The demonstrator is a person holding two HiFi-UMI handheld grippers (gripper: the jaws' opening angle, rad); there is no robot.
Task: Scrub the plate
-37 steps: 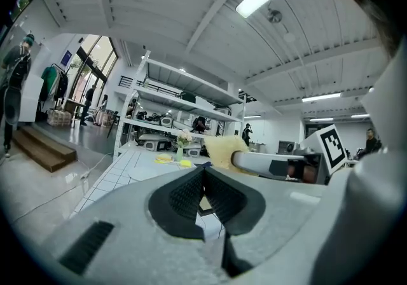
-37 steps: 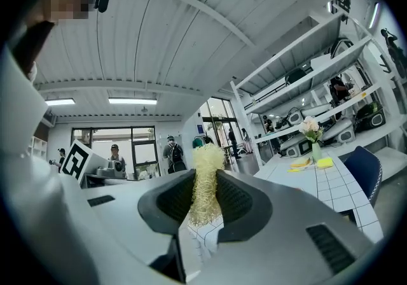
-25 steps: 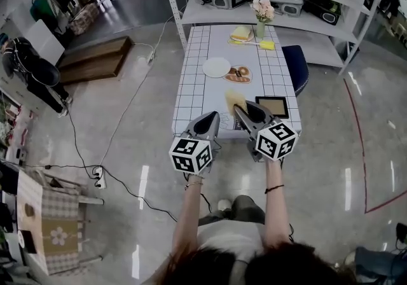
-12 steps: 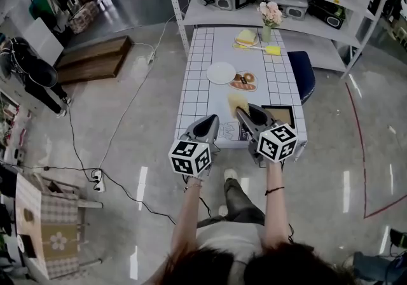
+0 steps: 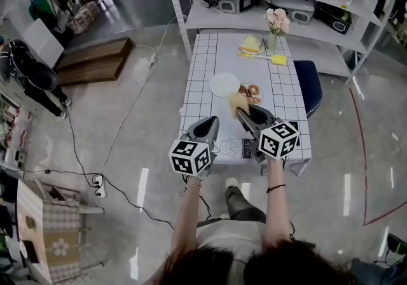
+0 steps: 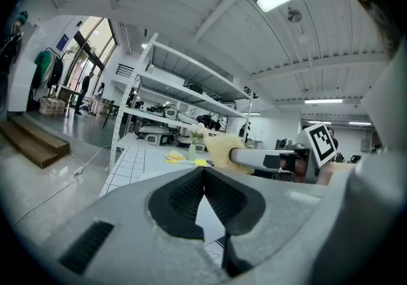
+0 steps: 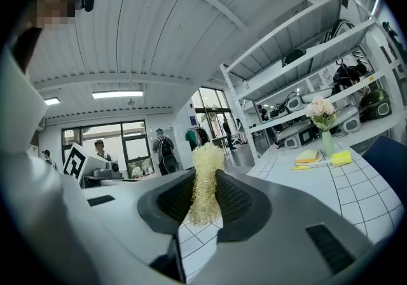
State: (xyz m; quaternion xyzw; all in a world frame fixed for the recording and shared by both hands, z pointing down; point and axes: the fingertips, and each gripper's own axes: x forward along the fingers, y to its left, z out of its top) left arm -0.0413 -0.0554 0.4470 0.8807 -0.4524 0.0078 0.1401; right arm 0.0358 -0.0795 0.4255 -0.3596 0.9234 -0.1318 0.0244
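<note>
Ahead on the white grid-lined tabletop (image 5: 202, 80): round white plate (image 5: 224, 84), bare, mid-table, just beside a brown-patterned dish (image 5: 253, 93). Pink flower vase (image 5: 276, 23) and yellow sponge (image 5: 278, 59) sit at the far end under white shelving (image 5: 210, 15). Blue chair (image 5: 313, 83) crowds the right edge, open floor on the left. My right gripper (image 5: 241, 111) jaws clamp a pale straw-like scrubber (image 7: 205, 182). My left gripper (image 5: 207, 126) jaws are pressed together, empty. Tabletop nearer than a second ago.

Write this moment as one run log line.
left gripper: shut, empty | right gripper: shut on scrubber | plate: on table, untouched
</note>
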